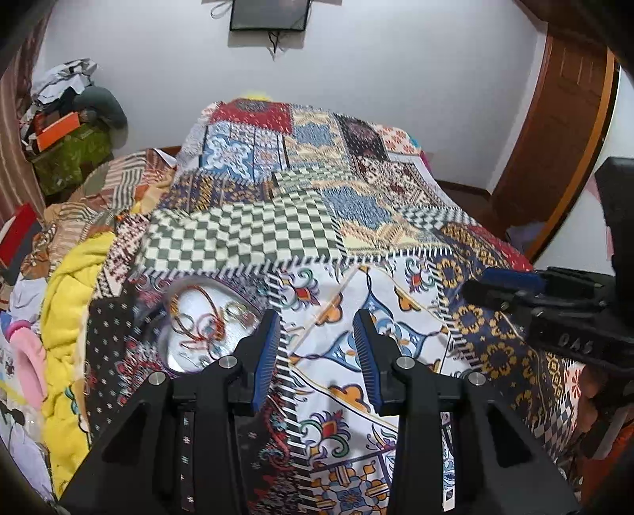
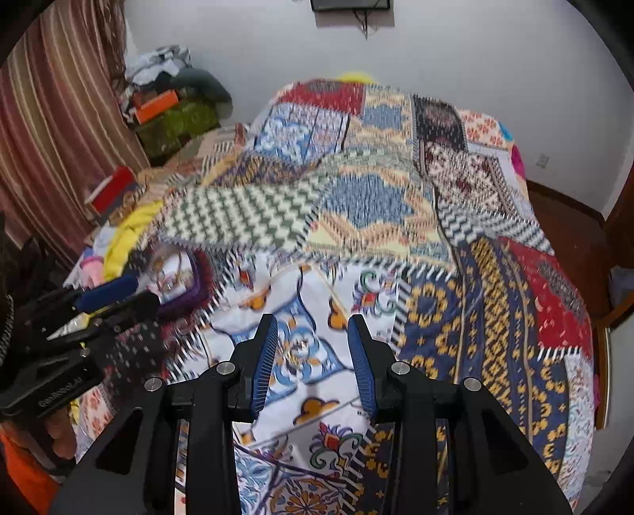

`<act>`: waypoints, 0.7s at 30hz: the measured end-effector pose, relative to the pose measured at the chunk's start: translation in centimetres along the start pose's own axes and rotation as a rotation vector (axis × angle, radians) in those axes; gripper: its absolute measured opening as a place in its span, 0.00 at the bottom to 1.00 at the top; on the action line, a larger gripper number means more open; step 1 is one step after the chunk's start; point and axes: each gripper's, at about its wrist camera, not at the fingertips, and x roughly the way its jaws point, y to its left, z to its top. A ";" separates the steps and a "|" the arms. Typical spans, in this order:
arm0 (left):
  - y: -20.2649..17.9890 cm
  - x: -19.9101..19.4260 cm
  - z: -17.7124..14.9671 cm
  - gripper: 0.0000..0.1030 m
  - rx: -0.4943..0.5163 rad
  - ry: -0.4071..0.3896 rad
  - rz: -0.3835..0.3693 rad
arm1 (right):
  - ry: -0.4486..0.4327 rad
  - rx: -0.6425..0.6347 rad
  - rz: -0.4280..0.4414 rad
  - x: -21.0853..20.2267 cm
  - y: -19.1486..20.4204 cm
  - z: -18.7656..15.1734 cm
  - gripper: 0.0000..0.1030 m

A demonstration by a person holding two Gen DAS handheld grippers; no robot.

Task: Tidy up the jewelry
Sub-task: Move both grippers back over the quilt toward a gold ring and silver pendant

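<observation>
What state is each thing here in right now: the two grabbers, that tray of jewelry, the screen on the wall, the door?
Left gripper: fingers apart, holding nothing.
Right gripper: fingers apart, holding nothing.
Jewelry tray: uncovered, on the bedspread, bangles and rings lying loose inside.
Wall screen: dark.
Door: cannot tell whether shut.

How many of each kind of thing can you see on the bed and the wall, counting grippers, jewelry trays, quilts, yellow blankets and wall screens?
Hand-held gripper: 2, left and right
Jewelry tray: 1, with tangled pieces too blurred to count
Patchwork quilt: 1
Yellow blanket: 1
Wall screen: 1
Total: 6
</observation>
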 end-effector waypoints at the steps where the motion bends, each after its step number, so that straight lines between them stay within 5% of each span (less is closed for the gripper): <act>1: -0.1 0.2 -0.1 0.37 -0.001 0.008 -0.002 | 0.014 -0.001 0.001 0.4 -0.1 -0.4 0.32; 10: 0.2 2.7 -2.0 0.37 -0.017 0.082 -0.021 | 0.149 -0.010 0.044 4.7 0.1 -2.6 0.32; 21: 1.0 4.5 -3.2 0.37 -0.034 0.130 -0.034 | 0.216 0.002 0.068 8.2 0.4 -2.6 0.32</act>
